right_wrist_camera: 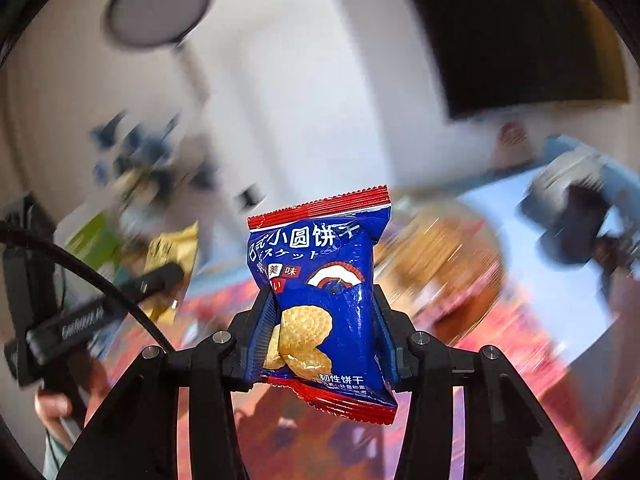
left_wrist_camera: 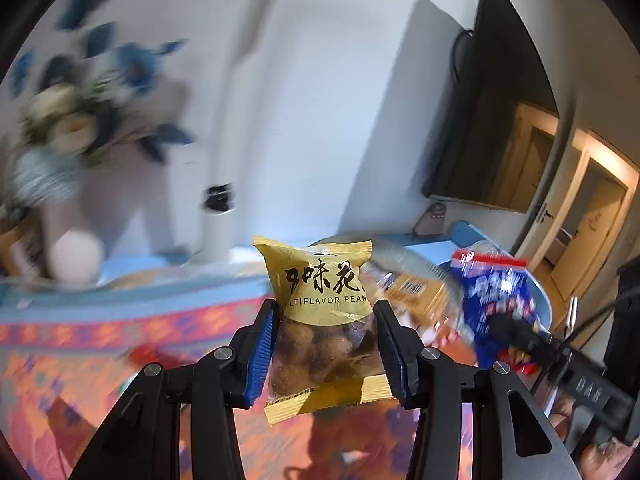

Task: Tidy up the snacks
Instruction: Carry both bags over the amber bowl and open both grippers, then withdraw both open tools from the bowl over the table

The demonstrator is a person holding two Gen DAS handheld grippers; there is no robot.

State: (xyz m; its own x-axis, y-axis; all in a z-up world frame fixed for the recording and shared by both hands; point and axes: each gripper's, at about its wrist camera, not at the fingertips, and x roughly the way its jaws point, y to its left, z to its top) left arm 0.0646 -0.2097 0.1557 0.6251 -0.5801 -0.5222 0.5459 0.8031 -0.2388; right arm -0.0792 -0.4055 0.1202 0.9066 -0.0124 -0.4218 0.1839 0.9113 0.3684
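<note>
My left gripper (left_wrist_camera: pixel 325 336) is shut on a yellow peanut packet (left_wrist_camera: pixel 320 292), which stands upright between its blue pads above the patterned tablecloth (left_wrist_camera: pixel 80 360). My right gripper (right_wrist_camera: pixel 325 332) is shut on a blue and red biscuit packet (right_wrist_camera: pixel 320 300), also upright and lifted off the table. In the left wrist view the biscuit packet (left_wrist_camera: pixel 496 292) shows at the right, held by the other gripper. In the right wrist view the peanut packet (right_wrist_camera: pixel 172 264) appears blurred at the left, with a hand (right_wrist_camera: pixel 52 408) below it.
A round basket (right_wrist_camera: pixel 440 256) holding several snack packets sits on the table beyond both grippers. A vase of flowers (left_wrist_camera: pixel 68 128) stands at the far left. A dark screen (left_wrist_camera: pixel 500 112) hangs on the wall. A grey and black object (right_wrist_camera: pixel 572 216) lies at the right.
</note>
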